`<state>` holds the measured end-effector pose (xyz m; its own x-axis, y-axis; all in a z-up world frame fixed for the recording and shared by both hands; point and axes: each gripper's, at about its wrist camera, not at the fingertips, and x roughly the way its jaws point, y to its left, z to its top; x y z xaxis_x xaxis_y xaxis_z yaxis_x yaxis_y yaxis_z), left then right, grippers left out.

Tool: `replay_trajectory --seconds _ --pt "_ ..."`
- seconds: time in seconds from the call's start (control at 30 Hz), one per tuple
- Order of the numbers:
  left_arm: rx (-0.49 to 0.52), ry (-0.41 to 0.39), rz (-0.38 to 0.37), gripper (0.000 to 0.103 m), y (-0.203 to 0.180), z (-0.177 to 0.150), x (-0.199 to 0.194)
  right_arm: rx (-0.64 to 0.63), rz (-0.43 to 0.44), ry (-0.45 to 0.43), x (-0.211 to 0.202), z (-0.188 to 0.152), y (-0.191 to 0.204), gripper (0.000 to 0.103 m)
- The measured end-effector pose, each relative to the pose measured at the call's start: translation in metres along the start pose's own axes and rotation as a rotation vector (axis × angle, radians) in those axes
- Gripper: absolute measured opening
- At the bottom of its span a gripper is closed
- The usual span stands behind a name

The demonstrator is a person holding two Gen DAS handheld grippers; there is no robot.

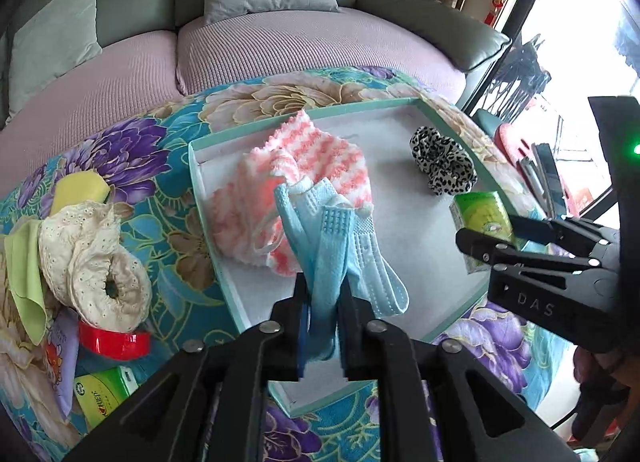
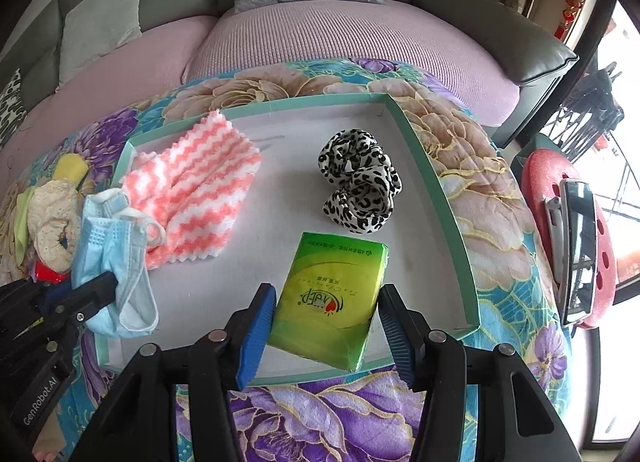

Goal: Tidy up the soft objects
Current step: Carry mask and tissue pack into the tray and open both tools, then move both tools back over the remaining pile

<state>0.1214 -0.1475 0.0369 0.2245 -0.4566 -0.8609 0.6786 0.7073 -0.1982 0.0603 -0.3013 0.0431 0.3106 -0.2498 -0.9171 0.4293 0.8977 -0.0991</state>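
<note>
A shallow teal-rimmed tray (image 2: 440, 190) lies on a floral cloth. In it are a pink-and-white striped cloth (image 2: 200, 198), a leopard-print scrunchie (image 2: 360, 190) and a green tissue pack (image 2: 332, 298). My left gripper (image 1: 324, 294) is shut on a light blue face mask (image 1: 332, 246) and holds it over the tray's left part; it also shows in the right wrist view (image 2: 112, 246). My right gripper (image 2: 326, 322) is open, with a finger on each side of the tissue pack, which rests in the tray.
Left of the tray lie a cream lace scrunchie (image 1: 100, 270), a yellow-green cloth (image 1: 24, 274), a red tape roll (image 1: 116, 342) and another green pack (image 1: 104, 390). A pink sofa (image 2: 320, 34) is behind. A red stool with a phone (image 2: 576, 246) stands at the right.
</note>
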Motion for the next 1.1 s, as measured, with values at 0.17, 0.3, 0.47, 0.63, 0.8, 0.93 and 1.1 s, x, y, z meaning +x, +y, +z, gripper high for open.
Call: replay_trajectory --seconds 0.17,0.3,0.47,0.63,0.8,0.93,1.1 --pt "-0.014 0.000 0.010 0.055 0.004 -0.001 -0.002 0.015 -0.021 0.001 0.000 0.000 -0.002 0.073" --pt "-0.033 -0.008 0.056 0.072 0.012 0.000 -0.006 0.023 -0.030 0.004 0.000 -0.002 -0.001 0.088" --pt "-0.078 -0.043 0.134 0.096 0.027 -0.003 -0.015 0.024 -0.025 -0.003 -0.003 -0.005 0.001 0.103" --pt "-0.119 -0.065 0.200 0.096 0.042 -0.006 -0.022 0.021 -0.017 0.002 -0.005 -0.009 0.005 0.103" --pt "-0.160 -0.080 0.226 0.096 0.053 -0.011 -0.026 0.015 -0.016 0.015 -0.005 -0.012 0.010 0.103" --pt "-0.184 -0.085 0.248 0.096 0.062 -0.017 -0.030 0.010 -0.011 0.015 -0.008 -0.014 0.015 0.103" --pt "-0.229 -0.099 0.287 0.096 0.079 -0.027 -0.045 0.007 0.011 -0.003 -0.018 -0.016 0.032 0.103"
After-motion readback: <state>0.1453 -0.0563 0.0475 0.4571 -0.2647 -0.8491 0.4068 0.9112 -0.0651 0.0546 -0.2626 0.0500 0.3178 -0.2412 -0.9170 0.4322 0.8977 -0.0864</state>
